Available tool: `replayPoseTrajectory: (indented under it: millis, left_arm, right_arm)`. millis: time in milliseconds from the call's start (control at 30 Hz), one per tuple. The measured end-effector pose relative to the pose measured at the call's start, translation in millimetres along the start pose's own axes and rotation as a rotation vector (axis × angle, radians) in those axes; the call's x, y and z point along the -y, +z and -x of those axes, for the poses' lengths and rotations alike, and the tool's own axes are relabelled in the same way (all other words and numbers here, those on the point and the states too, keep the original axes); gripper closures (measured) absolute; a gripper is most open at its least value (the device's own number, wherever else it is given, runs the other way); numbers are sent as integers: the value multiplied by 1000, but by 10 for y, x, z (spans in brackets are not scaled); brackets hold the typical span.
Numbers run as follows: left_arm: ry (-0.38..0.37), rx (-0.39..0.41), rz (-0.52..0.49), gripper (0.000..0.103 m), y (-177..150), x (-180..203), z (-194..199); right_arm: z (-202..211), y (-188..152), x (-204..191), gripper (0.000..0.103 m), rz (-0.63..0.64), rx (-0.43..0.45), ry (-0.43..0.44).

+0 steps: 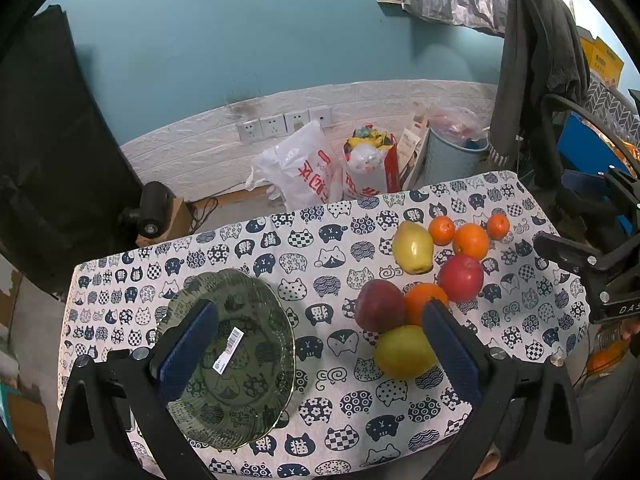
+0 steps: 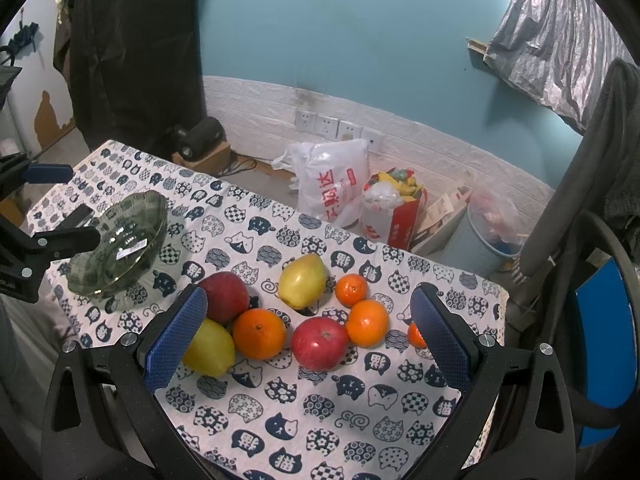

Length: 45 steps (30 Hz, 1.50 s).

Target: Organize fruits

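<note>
While both tools hang above the cat-print tabletop [image 2: 360, 420] with jaws spread wide and nothing held, the fruit cluster lies straight ahead of the right tool [image 2: 308, 336], the red apple [image 2: 319, 342] almost centred between its fingers. The left tool [image 1: 320, 352] sits over the empty glass bowl [image 1: 256, 396], with the fruit off to its right. By my judgement the right hand is nearer the fruit, and the bowl lies to its left.
</note>
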<state>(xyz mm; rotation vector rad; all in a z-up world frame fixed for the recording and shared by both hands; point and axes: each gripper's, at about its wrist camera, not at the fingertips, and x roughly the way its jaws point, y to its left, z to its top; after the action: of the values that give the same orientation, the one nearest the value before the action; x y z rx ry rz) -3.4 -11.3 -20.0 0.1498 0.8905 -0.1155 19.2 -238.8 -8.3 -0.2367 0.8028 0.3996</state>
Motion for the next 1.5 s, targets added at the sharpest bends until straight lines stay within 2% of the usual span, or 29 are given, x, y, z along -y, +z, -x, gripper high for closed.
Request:
replayPoseTrajectory:
  millis: [300, 467, 733, 1000, 1200, 1500]
  left_arm:
    - [-7, -13, -2, 1, -45, 12, -55]
    - [-31, -43, 12, 1, -32, -12, -130]
    - [-25, -73, 4, 1, 19, 0, -278]
    - [-64, -144, -8, 1, 34, 56, -587]
    - [-52, -190, -39, 0, 41, 143, -876]
    - [-106, -275, 23, 1, 46, 184, -1241]
  right_arm:
    - [3, -2, 3, 3, -1, -3, 0]
    - [-4, -4, 8, 3, -1, -5, -4]
    - [3, -51, 40, 3, -20, -25, 0]
    - [-74, 4, 166, 3, -39, -61, -25]
    - [-150, 12, 340, 3, -73, -89, -42]
    - [-320, -69, 479, 3, -93, -140, -49]
